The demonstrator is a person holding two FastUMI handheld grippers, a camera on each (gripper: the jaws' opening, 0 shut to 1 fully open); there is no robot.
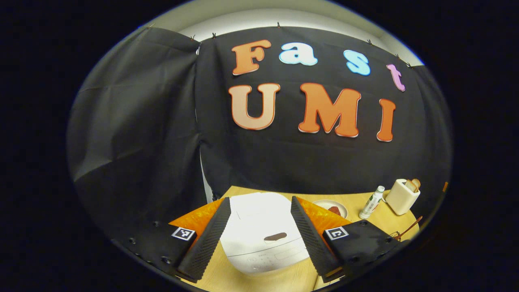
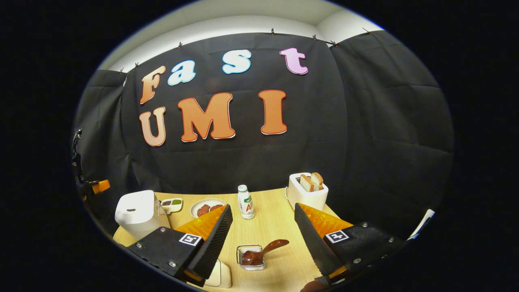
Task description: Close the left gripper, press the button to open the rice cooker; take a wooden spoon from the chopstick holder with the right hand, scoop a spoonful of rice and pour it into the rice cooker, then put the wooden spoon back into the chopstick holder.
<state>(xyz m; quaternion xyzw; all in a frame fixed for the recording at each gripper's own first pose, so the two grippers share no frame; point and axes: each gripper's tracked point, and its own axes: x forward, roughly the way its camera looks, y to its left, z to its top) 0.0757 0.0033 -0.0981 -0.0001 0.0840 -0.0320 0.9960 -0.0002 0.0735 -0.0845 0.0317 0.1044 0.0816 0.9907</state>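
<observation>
Both grippers' fingers apart: left gripper [image 1: 259, 231] frames closed rice cooker [image 1: 261, 233], frame bottom; right gripper [image 2: 263, 239] above wooden spoon [image 2: 263, 251].

A pale wooden table [image 2: 275, 227] carried the whole spread. A white rice cooker [image 2: 138, 213], lid down, stood at its left edge. Right of the cooker sat a small two-part dish [image 2: 172, 204], then a plate [image 2: 207, 208] of reddish-brown pieces, a small bottle [image 2: 245, 202] and, farthest from the cooker, a white toaster [image 2: 307, 194] with bread in its slots. Nearer the camera, a small metal holder [image 2: 251, 257] held a dark spoon [image 2: 263, 251].
</observation>
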